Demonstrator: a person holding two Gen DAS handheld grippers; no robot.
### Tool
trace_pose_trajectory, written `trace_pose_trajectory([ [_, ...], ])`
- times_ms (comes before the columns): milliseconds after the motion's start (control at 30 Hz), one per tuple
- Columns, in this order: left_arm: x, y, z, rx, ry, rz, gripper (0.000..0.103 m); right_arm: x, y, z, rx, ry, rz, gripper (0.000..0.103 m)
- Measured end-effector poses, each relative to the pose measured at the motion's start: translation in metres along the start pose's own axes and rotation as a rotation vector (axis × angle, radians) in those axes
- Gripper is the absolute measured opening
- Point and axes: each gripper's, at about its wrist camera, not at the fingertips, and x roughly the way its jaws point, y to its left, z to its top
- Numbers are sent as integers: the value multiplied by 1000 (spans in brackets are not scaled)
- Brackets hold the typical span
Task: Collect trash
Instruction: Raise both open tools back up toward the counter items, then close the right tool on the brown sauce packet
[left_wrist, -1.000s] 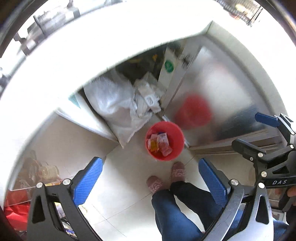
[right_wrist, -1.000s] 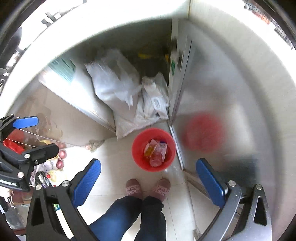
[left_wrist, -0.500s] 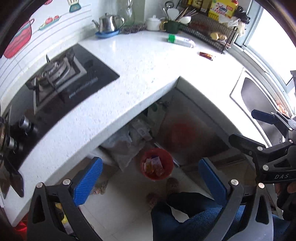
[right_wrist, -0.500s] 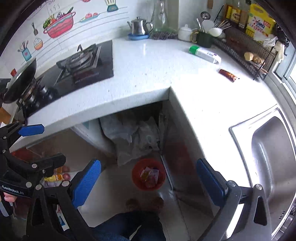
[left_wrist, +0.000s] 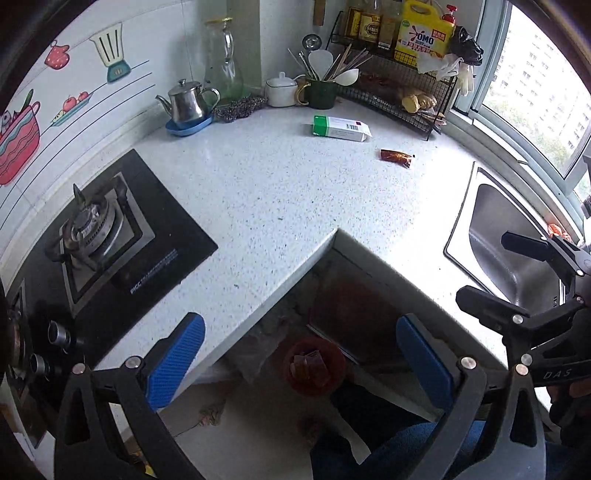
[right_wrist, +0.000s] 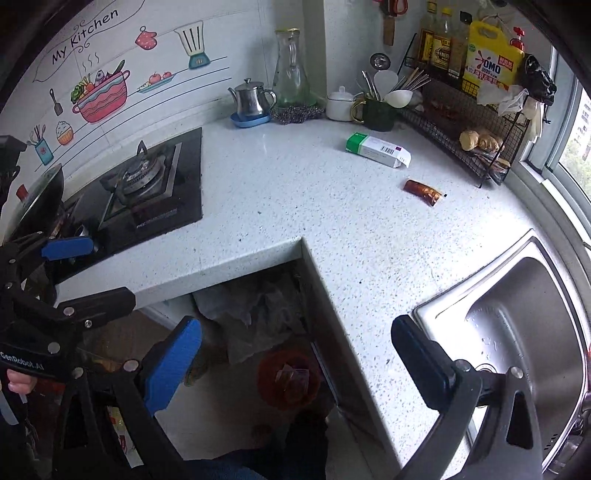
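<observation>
A green-and-white carton (left_wrist: 341, 127) (right_wrist: 378, 150) lies on its side at the back of the white counter. A brown sachet (left_wrist: 397, 157) (right_wrist: 423, 191) lies to its right. A red bin (left_wrist: 314, 365) (right_wrist: 289, 378) with wrappers inside stands on the floor below the counter's inner corner. My left gripper (left_wrist: 300, 354) is open and empty, high above the bin. My right gripper (right_wrist: 295, 358) is open and empty, also above the bin. Each gripper shows at the edge of the other's view.
A black gas hob (left_wrist: 110, 243) (right_wrist: 147, 184) is set in the counter at left. A steel sink (left_wrist: 509, 254) (right_wrist: 517, 343) is at right. A kettle (left_wrist: 186, 103), utensil cup (left_wrist: 323, 92) and wire rack (right_wrist: 469, 129) line the back. White bags (right_wrist: 251, 310) sit under the counter.
Both grippers have risen from close over the floor and bin to above counter height. The views tilted up, so the counter, hob and sink came into sight. Both stayed open and empty.
</observation>
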Motion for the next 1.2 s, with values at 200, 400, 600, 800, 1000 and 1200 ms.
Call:
trace_pose_trajectory([
  [200, 29, -6, 51, 13, 20, -7, 103, 13, -36, 37, -5, -1, -17, 102],
  [400, 67, -14, 102, 36, 48, -11, 103, 40, -76, 74, -34, 27, -27, 102],
  [600, 110, -31, 150, 59, 88, -28, 103, 72, -114, 103, -72, 56, -14, 102],
  [800, 151, -50, 184, 54, 122, -42, 103, 105, -153, 120, -106, 85, 1, 102],
  [1000, 187, -60, 209, 21, 143, -56, 103, 141, -179, 135, -173, 127, 32, 102],
  [1200, 216, -62, 223, 3, 164, -39, 103, 186, -204, 146, -203, 185, 29, 88],
])
